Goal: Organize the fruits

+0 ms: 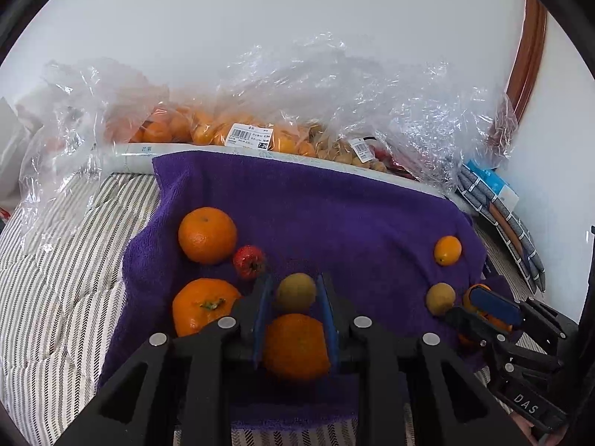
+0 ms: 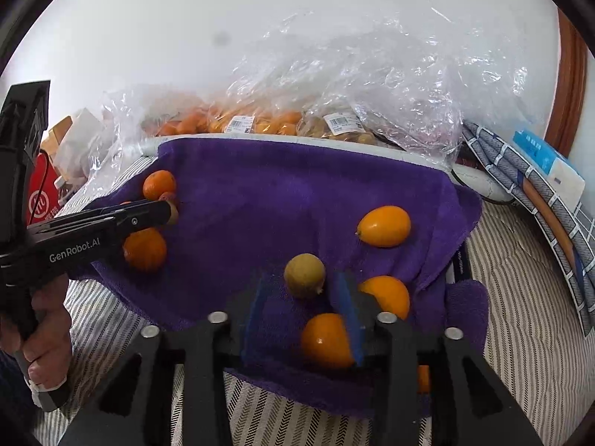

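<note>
Left gripper [image 1: 295, 290]: fingers apart, straddling 1 orange [image 1: 296, 347], 1 brown-green fruit [image 1: 295, 293] at the tips. Right gripper [image 2: 303, 290]: fingers apart, round brown fruit [image 2: 305, 275] between the tips, kumquat [image 2: 327, 340] against the right pad. Risk judged: closing could pinch 2 fruits together, rolling 1 off the purple towel [image 2: 279, 193].

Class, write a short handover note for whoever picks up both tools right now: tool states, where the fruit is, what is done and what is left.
Left tool: open, empty, above an orange, with a brown fruit at its tips.
Right tool: open, empty, with the other brown fruit at its tips and a small orange by its right pad.
Towel: a red fruit lies on the left, a kumquat on the right.
Done: fruit is laid out, kinds mixed.
Left: probably grouping by kind. The bags behind hold more.
</note>
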The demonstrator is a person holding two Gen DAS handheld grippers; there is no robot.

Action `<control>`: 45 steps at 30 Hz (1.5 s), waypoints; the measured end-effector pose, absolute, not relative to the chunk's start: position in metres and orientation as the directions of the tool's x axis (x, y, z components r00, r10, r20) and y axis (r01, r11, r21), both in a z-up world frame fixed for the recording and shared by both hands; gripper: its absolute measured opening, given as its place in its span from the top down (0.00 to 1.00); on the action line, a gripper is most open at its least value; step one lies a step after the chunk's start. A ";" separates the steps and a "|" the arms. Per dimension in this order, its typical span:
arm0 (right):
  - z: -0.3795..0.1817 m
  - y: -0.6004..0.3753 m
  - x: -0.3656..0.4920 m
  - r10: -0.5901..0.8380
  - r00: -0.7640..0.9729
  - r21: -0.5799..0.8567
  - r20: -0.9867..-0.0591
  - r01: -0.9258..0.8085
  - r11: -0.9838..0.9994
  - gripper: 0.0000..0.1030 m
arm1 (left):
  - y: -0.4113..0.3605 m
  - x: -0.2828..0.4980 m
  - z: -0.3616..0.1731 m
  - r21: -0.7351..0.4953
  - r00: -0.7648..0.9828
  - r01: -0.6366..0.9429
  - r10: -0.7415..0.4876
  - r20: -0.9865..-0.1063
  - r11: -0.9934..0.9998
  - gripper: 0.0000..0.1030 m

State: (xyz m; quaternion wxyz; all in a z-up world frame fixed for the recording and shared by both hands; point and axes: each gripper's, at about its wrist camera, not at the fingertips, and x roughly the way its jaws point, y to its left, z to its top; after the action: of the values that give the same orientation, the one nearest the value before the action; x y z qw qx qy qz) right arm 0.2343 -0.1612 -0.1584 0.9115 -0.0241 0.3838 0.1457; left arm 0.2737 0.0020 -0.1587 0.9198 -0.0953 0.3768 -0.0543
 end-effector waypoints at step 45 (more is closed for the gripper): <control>-0.012 -0.200 -0.019 0.027 0.788 0.045 -0.615 0.001 0.999 0.05 | -0.003 0.026 -0.013 -0.075 0.824 0.013 -0.053 -0.564 0.997 0.09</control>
State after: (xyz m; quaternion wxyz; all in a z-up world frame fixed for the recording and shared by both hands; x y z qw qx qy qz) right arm -0.0194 -0.2005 -0.0125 0.9452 0.0215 0.3257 0.0071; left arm 0.0263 -0.0028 -0.0133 0.9544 -0.0341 0.2961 -0.0172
